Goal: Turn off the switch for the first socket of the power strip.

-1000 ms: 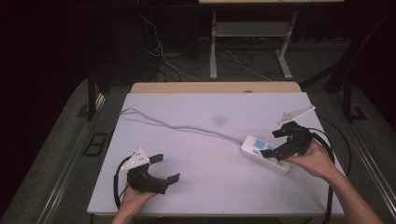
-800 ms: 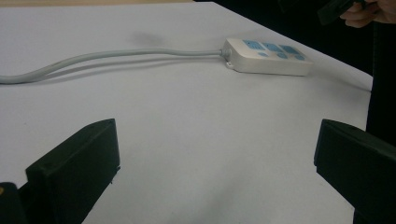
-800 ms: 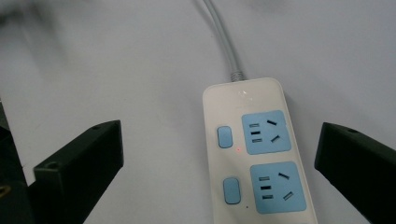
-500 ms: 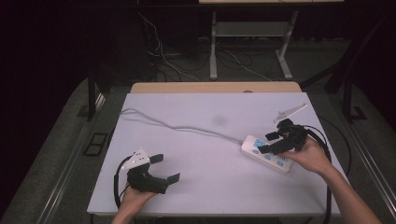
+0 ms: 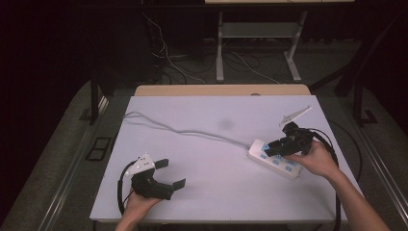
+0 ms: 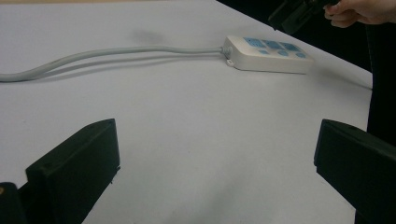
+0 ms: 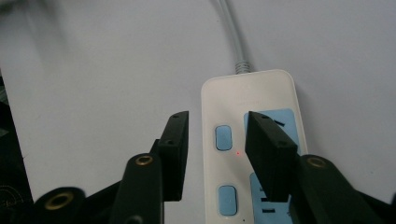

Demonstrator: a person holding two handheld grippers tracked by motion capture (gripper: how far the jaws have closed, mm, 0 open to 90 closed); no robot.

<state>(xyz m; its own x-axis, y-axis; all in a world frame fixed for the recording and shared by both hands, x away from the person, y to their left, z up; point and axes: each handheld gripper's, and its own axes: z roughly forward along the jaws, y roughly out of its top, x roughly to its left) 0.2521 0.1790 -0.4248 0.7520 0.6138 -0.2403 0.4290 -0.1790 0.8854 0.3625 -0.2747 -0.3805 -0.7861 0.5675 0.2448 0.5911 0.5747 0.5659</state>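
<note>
A white power strip [image 5: 275, 160] with blue sockets lies at the right of the white table [image 5: 211, 202]. Its grey cable [image 5: 183, 131] runs off to the far left. My right gripper [image 5: 271, 148] hovers just over the strip's cable end, open with a narrow gap. In the right gripper view [image 7: 218, 117] a blue switch [image 7: 223, 137] and a small red light show between the jaws, over the power strip [image 7: 233, 93]. My left gripper [image 5: 172, 173] rests near the front left edge, wide open [image 6: 215, 126] and holding nothing, pointing at the power strip [image 6: 266, 55].
The table's right edge runs close behind the strip. Black gripper cables [image 5: 337, 144] loop beside the right hand. A desk frame [image 5: 220, 43] and floor wires stand beyond the far edge. Bare tabletop lies between the two grippers.
My right gripper has shifted left and lower, from the strip's outer side to over its cable end. The left gripper has stayed put.
</note>
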